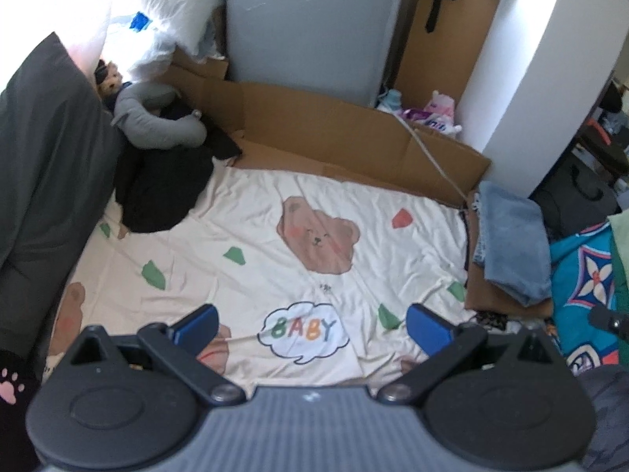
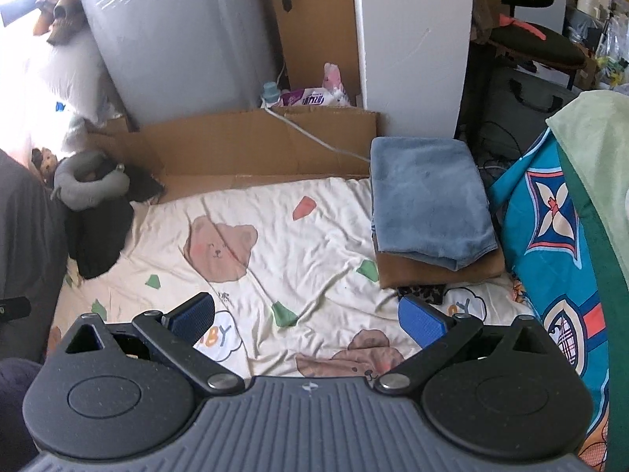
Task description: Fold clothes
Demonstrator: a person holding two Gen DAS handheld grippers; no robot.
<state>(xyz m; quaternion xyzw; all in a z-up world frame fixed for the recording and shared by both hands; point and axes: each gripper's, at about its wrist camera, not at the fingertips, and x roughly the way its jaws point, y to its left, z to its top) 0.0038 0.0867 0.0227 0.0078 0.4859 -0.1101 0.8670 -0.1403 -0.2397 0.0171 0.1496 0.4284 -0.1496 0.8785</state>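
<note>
A folded blue garment lies on a folded brown one at the right edge of the cream bear-print sheet; the same blue garment shows at the right in the left wrist view. A crumpled black garment lies at the far left of the sheet, seen as a black heap in the right wrist view. My left gripper hangs open above the "BABY" cloud print, holding nothing. My right gripper is open too, above the sheet and short of the folded stack.
Cardboard lines the far edge of the bed, with a grey appliance and a white pillar behind. A grey neck pillow sits by the black garment. A dark grey pillow bounds the left, a blue patterned blanket the right.
</note>
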